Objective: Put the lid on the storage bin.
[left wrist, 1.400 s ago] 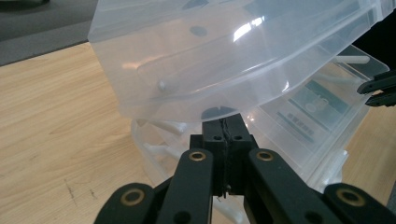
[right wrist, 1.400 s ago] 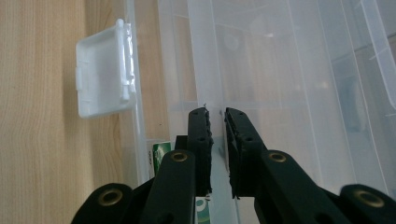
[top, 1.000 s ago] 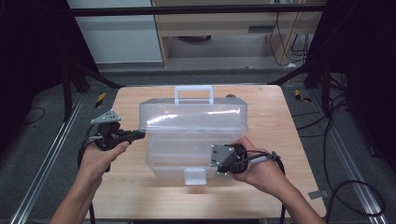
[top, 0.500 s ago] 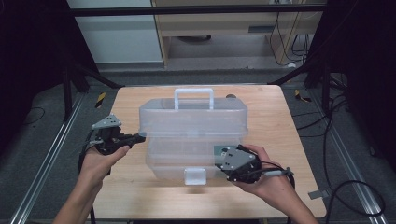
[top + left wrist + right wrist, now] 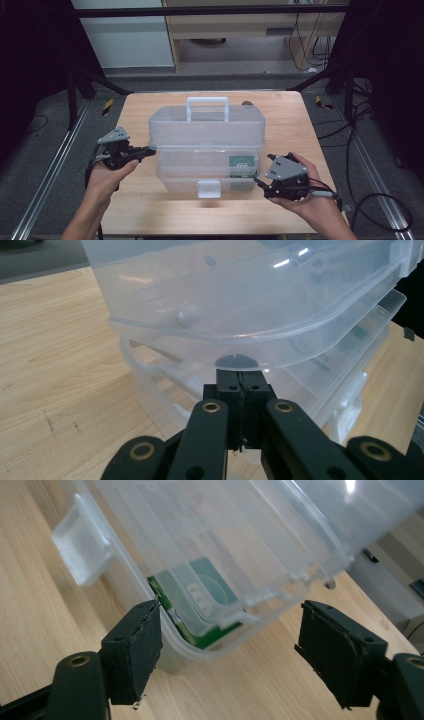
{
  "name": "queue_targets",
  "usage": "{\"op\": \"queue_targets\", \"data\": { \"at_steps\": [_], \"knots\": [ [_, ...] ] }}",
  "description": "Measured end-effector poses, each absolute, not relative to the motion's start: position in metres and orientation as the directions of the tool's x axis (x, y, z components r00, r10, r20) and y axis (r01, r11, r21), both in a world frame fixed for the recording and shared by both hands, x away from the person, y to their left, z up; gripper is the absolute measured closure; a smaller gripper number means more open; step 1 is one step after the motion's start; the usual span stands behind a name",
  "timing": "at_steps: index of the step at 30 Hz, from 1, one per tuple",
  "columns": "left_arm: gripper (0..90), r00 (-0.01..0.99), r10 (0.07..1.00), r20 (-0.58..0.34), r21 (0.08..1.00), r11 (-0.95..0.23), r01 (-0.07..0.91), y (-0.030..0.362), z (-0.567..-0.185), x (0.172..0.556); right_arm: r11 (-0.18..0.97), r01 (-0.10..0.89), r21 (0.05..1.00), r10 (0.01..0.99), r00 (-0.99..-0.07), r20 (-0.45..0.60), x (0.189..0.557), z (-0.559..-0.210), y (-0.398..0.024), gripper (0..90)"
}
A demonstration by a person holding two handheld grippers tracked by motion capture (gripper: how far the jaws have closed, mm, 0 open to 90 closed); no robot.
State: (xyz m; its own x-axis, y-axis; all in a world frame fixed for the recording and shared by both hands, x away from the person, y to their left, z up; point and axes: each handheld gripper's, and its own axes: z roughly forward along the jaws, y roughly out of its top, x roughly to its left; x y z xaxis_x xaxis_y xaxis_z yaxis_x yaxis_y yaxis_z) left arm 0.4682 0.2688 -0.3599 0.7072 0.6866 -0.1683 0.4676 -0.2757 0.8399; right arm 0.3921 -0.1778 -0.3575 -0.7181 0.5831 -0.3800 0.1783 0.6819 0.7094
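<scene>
A clear plastic toolbox [image 5: 207, 135] with a white handle [image 5: 207, 102] and a front latch [image 5: 208, 188] stands mid-table. A green packet [image 5: 242, 164] lies inside its lower right. My left gripper [image 5: 150, 149] is shut at the box's left end. Its tips [image 5: 240, 390] sit just under the raised lid's rim [image 5: 240, 347], with nothing seen between them. My right gripper [image 5: 257, 181] is at the front right corner. Its jaws [image 5: 230, 630] have just been opening and stand apart. The box's base corner [image 5: 200, 647] lies beyond them, untouched by the pads.
The wooden table [image 5: 300, 125] has bare room to the right of the box and along its front edge. Metal frame rails [image 5: 50, 175] run down both sides of the table. Cables [image 5: 350, 135] lie on the grey floor at the right.
My right gripper has slid right along the box front to its right corner, and its jaws have opened. The left hand and the box have stayed put.
</scene>
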Motion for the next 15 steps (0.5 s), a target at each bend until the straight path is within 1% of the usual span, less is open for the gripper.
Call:
{"op": "queue_targets", "data": {
  "at_steps": [1, 2, 6, 9, 15],
  "knots": [
    [89.7, 0.707, 0.687, -0.167, 0.84, -0.276, 0.467, 0.269, -0.36, 0.468, 0.677, 0.191, 0.71, 0.595, -0.71, -0.377, 0.394, -0.358, -0.183, 23.4],
    [89.7, 0.709, 0.685, -0.166, 0.84, -0.278, 0.465, 0.269, -0.361, 0.468, 0.677, 0.191, 0.71, 0.595, -0.71, -0.377, 0.394, -0.358, -0.183, 23.4],
    [89.6, 0.714, 0.682, -0.161, 0.84, -0.285, 0.462, 0.27, -0.365, 0.466, 0.648, 0.232, 0.726, 0.645, -0.675, -0.359, 0.4, -0.361, -0.199, 23.0],
    [89.6, 0.715, 0.684, -0.148, 0.837, -0.299, 0.459, 0.271, -0.367, 0.467, 0.636, 0.267, 0.724, 0.682, -0.633, -0.366, 0.406, -0.367, -0.208, 21.9],
    [89.7, 0.717, 0.683, -0.138, 0.839, -0.304, 0.451, 0.273, -0.369, 0.466, 0.572, 0.336, 0.748, 0.753, -0.576, -0.317, 0.424, -0.381, -0.226, 20.2]
  ]
}}
